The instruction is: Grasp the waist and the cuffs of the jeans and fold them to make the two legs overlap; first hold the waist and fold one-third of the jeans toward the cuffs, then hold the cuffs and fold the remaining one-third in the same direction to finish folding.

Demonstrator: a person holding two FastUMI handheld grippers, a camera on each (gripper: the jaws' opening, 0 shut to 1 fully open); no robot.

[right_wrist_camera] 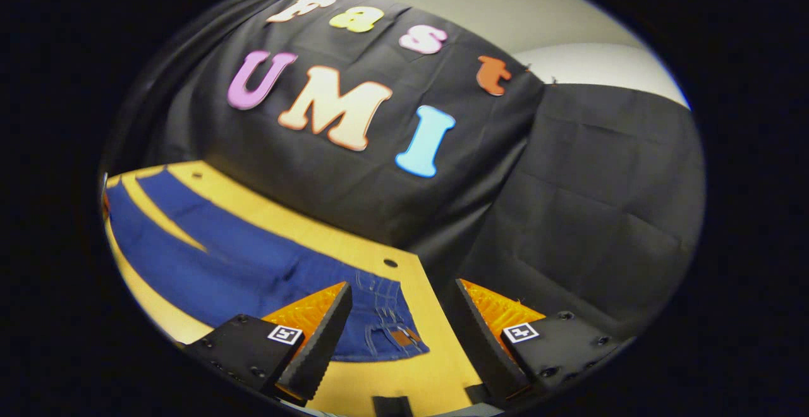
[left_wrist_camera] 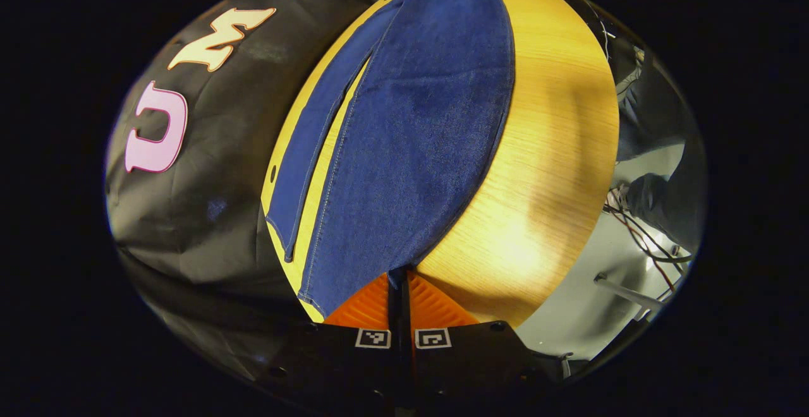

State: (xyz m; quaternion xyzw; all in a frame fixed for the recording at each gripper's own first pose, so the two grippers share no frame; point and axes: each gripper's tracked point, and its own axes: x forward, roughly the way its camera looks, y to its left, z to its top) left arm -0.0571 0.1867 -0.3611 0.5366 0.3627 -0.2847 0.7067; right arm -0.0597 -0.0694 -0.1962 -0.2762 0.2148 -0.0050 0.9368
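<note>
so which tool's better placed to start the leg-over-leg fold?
Left, probably: the left tool looks shut on the jeans at a cuff. The right tool is open near the waist, gripping nothing.

Jeans point(left_wrist_camera: 404, 132) flat on table point(left_wrist_camera: 550, 170), two legs side by side with narrow strip of table between them. In left gripper view, left gripper point(left_wrist_camera: 399, 284) at near hem of one leg, fingers closed together at cloth edge; bare table to right of jeans, floor with cables point(left_wrist_camera: 638, 240) beyond table's right edge. In right gripper view, right gripper point(right_wrist_camera: 404, 322) above waist end point(right_wrist_camera: 385, 322), fingers spread apart; legs run away to left, booth wall point(right_wrist_camera: 569, 215) behind table
</note>
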